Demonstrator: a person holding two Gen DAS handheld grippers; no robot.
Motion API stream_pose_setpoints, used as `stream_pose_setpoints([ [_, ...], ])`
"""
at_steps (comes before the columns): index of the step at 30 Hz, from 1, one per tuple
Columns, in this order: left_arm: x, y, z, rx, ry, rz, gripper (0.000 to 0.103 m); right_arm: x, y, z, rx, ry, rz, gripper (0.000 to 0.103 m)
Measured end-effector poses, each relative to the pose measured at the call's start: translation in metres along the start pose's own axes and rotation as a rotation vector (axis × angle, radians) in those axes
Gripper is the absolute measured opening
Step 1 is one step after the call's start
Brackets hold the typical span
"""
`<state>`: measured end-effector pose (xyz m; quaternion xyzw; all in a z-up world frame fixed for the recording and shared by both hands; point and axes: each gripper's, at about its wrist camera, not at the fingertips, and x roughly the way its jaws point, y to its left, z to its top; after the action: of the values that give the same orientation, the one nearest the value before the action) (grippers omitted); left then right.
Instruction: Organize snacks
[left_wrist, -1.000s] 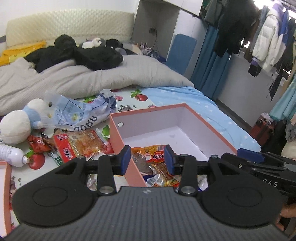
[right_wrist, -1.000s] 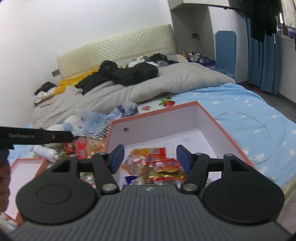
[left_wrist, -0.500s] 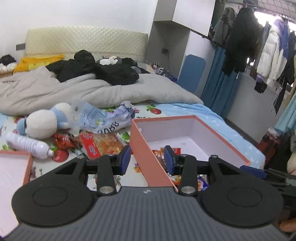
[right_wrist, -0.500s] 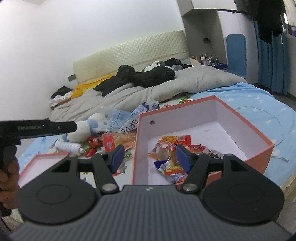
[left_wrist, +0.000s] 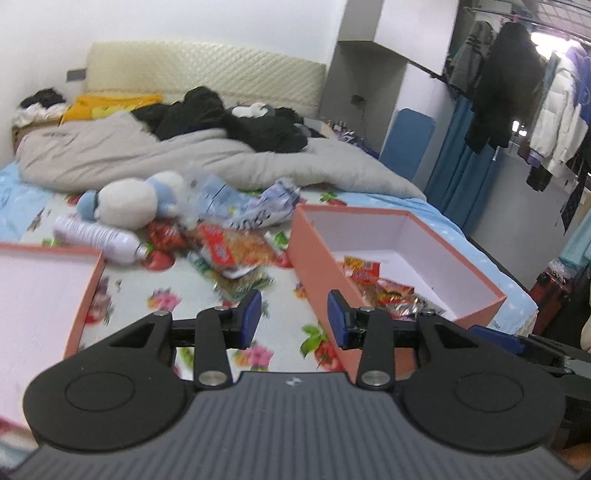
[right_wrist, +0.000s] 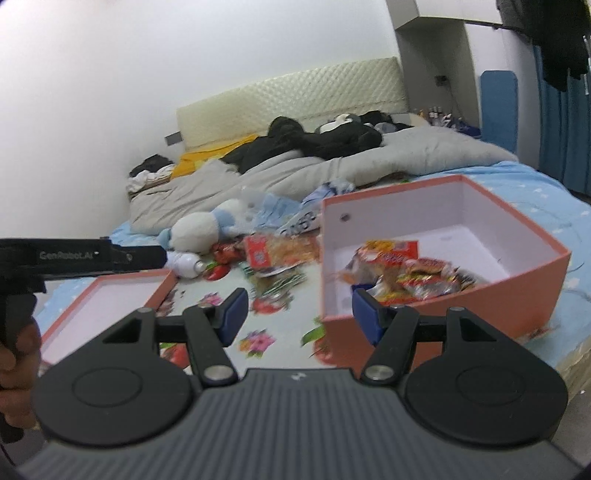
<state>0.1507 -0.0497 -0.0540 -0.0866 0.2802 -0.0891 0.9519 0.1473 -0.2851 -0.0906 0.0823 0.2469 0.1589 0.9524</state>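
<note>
A salmon-pink box (left_wrist: 317, 269) (right_wrist: 443, 325) lies open on the bed with several snack packets (left_wrist: 384, 288) (right_wrist: 406, 277) heaped at its near end. More snack packets (left_wrist: 236, 251) (right_wrist: 280, 249) lie loose on the flowered sheet to its left. My left gripper (left_wrist: 294, 319) is open and empty, over the sheet just left of the box's near corner. My right gripper (right_wrist: 299, 317) is also open and empty, wider, with its right pad in front of the box's near wall.
The box's lid (left_wrist: 48, 295) (right_wrist: 107, 295) lies upside down at the left. A plush toy (left_wrist: 125, 201), a white bottle (left_wrist: 96, 240) and a crumpled plastic bag (left_wrist: 240, 210) sit behind the loose snacks. A grey duvet (left_wrist: 184, 158) fills the back. A hand (right_wrist: 18, 354) holds the left gripper's handle.
Both grippers have drawn back and to the left, away from the box. The box now sits to the right and the lid has come into view. Neither opening changed.
</note>
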Motion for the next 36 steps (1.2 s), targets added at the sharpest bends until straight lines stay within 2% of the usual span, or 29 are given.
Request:
stream_pose_setpoints([
  [6, -0.006, 0.019, -0.026, -0.044, 0.043, 0.031, 0.045, 0.002, 0.018, -0.018, -0.032, 0.025, 0.031, 0.065],
  [11, 0.003, 0.036, -0.032, -0.055, 0.066, 0.054, 0.045, 0.015, 0.027, -0.025, -0.067, 0.033, 0.036, 0.065],
  [21, 0.050, 0.073, -0.019, -0.090, 0.086, 0.072, 0.049, 0.062, 0.045, -0.017, -0.106, 0.035, 0.041, 0.065],
  [26, 0.080, 0.095, -0.010, -0.093, 0.112, 0.080, 0.063, 0.095, 0.052, -0.018, -0.114, 0.049, 0.047, 0.065],
  [32, 0.122, 0.123, 0.006, -0.072, 0.141, 0.127, 0.063, 0.133, 0.058, -0.017, -0.134, 0.061, 0.077, 0.065],
  [36, 0.147, 0.137, 0.018, -0.051, 0.146, 0.118, 0.063, 0.164, 0.062, -0.017, -0.179, 0.080, 0.068, 0.065],
])
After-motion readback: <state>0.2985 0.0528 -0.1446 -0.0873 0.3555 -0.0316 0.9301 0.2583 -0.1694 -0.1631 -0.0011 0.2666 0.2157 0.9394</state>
